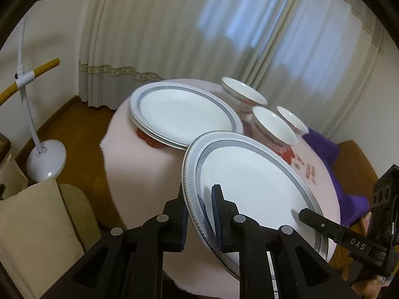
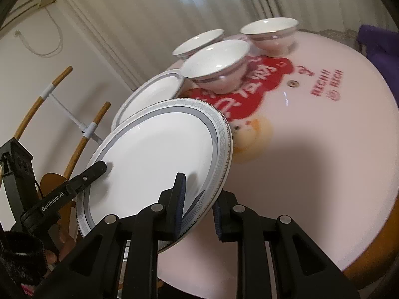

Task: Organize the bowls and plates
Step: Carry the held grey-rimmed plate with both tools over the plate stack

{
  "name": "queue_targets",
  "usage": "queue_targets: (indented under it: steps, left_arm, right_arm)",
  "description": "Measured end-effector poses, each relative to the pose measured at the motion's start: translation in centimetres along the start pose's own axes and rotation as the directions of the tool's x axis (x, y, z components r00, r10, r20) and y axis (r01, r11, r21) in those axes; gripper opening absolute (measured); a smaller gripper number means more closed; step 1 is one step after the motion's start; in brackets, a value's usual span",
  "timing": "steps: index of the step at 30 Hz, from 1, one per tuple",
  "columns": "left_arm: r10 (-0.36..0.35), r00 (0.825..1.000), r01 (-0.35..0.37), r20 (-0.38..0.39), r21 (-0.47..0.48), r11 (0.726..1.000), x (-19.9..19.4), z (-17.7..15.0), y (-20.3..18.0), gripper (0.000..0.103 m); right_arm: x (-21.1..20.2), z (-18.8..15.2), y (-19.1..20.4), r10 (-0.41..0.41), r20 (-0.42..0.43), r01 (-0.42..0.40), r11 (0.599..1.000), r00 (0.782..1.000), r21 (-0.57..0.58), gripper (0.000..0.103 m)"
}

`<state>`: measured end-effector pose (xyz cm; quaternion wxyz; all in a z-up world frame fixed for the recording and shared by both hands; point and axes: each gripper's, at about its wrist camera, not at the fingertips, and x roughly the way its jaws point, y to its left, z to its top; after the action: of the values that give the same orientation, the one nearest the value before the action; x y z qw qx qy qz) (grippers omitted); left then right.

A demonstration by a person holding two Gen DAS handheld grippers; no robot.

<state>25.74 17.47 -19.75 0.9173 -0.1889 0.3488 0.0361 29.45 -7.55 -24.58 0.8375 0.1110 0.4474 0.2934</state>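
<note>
Both grippers pinch one grey-banded plate (image 1: pixel 251 182) by opposite edges and hold it clear of the table. In the left wrist view the left gripper (image 1: pixel 199 214) has its pads closed on the near rim, one above and one below; the right gripper (image 2: pixel 199 199) clamps the far rim the same way, with its top finger lying over the white well of the plate. The plate hangs tilted between them, directly ahead of each set of fingers.

Just beyond the left gripper sits the stack of matching plates (image 1: pixel 184 114) on the pink round table (image 2: pixel 324 149), which I judge to be the destination. Ahead and to the right of that gripper stand three bowls (image 1: pixel 274 127), close to the stack's edge.

The main risk is the grip itself: each hold is a thin bite on a glazed, sloping rim, so if the two hands drift apart or twist against each other, one edge could slip free and the plate would swing or drop. A second risk is clearance. The carried plate's leading rim passes near the nearest bowl (image 2: pixel 217 64), and a low or wide approach could knock it. Lowering unevenly would chip rim against rim on the stack, or leave the plate off-centre and prone to sliding.
</note>
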Motion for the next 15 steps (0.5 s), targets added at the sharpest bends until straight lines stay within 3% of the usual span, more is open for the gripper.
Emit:
queue_targets:
  steps: [15]
  left_arm:
    - [0.053,0.997,-0.050,0.058,-0.059,0.997,-1.0,2.8,4.0,0.013]
  right_arm:
    - [4.1,3.6,4.7,0.043,0.002,-0.043,0.997,0.999,-0.068,0.020]
